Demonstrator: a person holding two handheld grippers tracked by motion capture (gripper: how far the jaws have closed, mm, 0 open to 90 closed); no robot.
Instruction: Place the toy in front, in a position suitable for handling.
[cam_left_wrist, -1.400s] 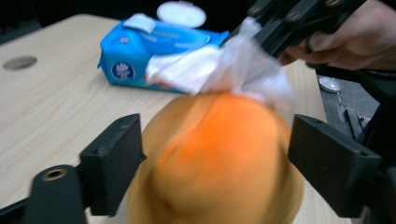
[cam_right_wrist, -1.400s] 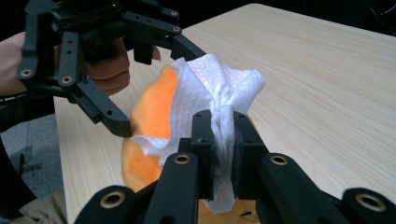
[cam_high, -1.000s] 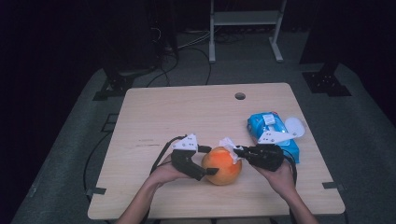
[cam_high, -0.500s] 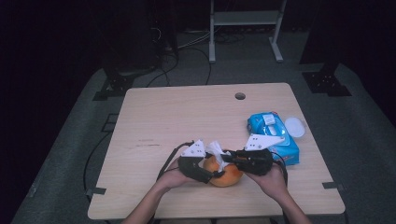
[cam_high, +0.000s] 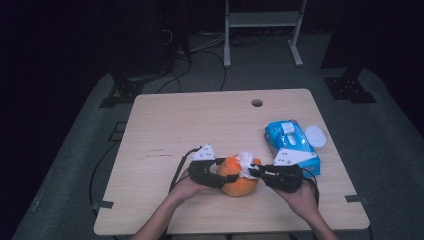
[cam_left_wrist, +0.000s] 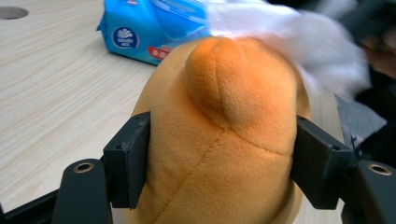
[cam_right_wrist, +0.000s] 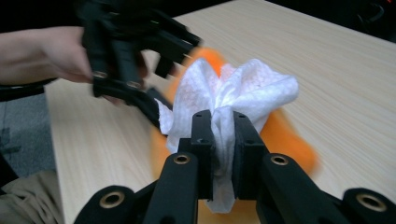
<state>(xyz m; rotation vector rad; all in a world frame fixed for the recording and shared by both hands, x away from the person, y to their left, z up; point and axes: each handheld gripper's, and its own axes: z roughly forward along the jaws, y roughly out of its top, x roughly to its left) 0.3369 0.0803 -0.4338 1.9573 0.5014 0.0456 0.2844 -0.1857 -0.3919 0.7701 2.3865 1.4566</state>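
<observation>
Wiping the orange plush toy with a white wipe

The left claw (cam_high: 220, 172) has just been closing, and its pads now press both sides of the orange plush toy (cam_high: 239, 177), which sits on the worktop (cam_high: 200, 120) near the person's edge, between the two hands. The right claw (cam_high: 256, 171) is pinched tight on a white wipe (cam_high: 246, 161), whose bunched end rests against the toy's top. A blue pack of wipes (cam_high: 292, 142) lies just beyond, to the right. The step in hand looks like cleaning the toy: one claw steadies it while the other rubs. The next move likely calls for a firm, steady grip on the toy as the wipe is drawn across the plush.
</observation>
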